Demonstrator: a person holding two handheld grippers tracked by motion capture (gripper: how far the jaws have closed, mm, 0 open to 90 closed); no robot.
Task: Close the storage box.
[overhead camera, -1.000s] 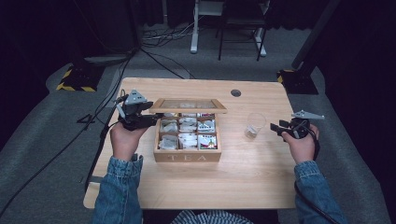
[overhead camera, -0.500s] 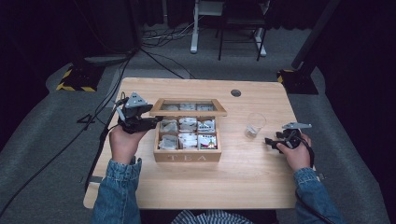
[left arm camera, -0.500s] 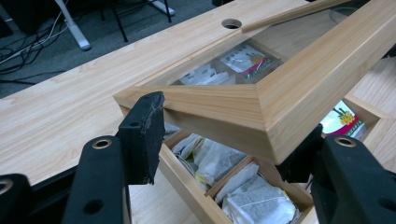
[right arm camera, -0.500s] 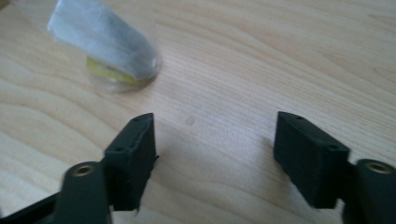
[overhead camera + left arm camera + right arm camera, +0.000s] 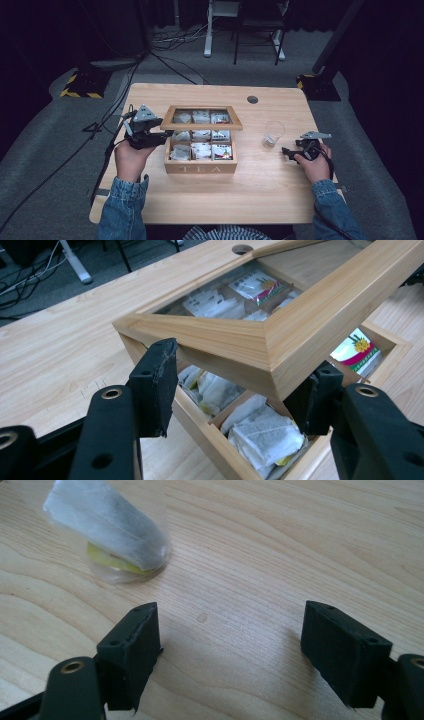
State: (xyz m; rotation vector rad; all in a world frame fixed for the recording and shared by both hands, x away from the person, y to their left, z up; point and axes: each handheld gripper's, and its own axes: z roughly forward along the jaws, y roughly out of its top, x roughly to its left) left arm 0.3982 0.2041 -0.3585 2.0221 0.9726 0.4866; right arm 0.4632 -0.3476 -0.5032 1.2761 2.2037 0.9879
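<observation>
Left gripper (image 5: 167,134) at box's left edge, jaws spread wide astride corner of half-raised lid (image 5: 201,118), not clamped. Tea box (image 5: 200,167) at table (image 5: 215,200) centre, sachets inside. Plastic cup (image 5: 273,134) right of box. Right gripper (image 5: 286,151) beside cup, wide open, empty.

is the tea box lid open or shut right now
Partly open. The lid is tilted up off the tea box, with tea bags visible beneath its raised corner, which sits between the left gripper jaws.
</observation>
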